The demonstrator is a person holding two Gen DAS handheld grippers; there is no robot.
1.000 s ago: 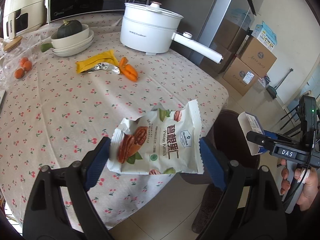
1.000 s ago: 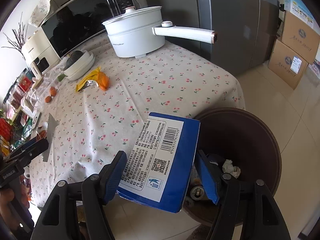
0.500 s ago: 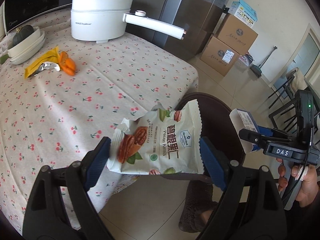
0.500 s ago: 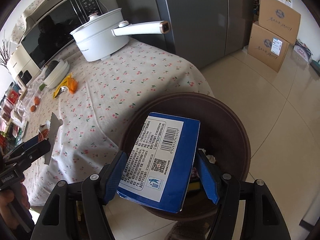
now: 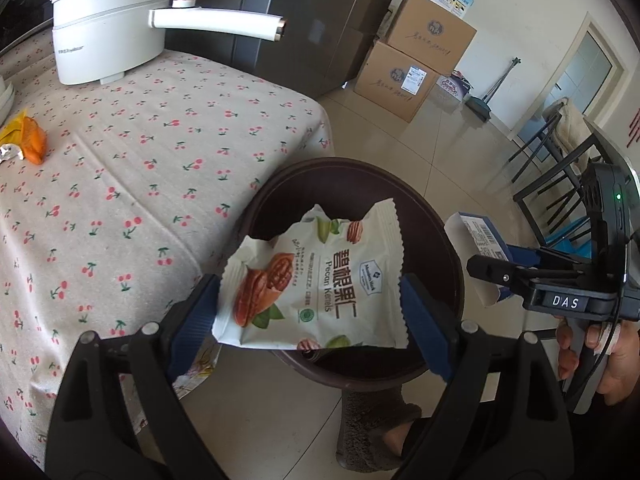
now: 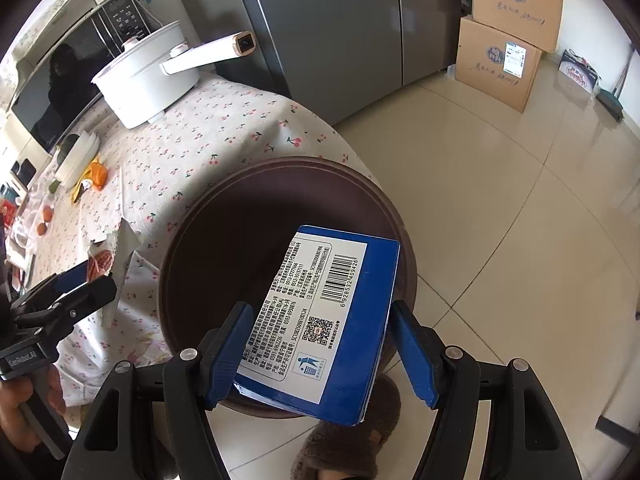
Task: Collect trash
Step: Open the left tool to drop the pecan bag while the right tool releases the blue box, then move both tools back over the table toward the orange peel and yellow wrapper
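Note:
My left gripper [image 5: 310,312] is shut on a white pecan snack bag [image 5: 316,284] and holds it over the near rim of a dark brown round trash bin [image 5: 280,184] that stands on the floor by the table corner. My right gripper [image 6: 316,344] is shut on a blue and white carton [image 6: 324,312] and holds it above the same bin [image 6: 192,248]. The right gripper also shows in the left wrist view [image 5: 492,270], and the left gripper in the right wrist view [image 6: 94,280]. A yellow wrapper with orange peel [image 5: 24,140] lies on the tablecloth.
A white electric pot with a long handle [image 5: 112,24] stands on the cherry-print tablecloth [image 5: 120,160]. Cardboard boxes [image 5: 412,60] sit by a grey fridge [image 6: 340,20]. Bowls [image 6: 76,152] and small oranges [image 6: 44,216] lie at the table's far end. A slippered foot [image 5: 376,420] is below the bin.
Both grippers have moved off the table edge to above the bin, each still holding its item. The bin now lies directly under the bag and the carton.

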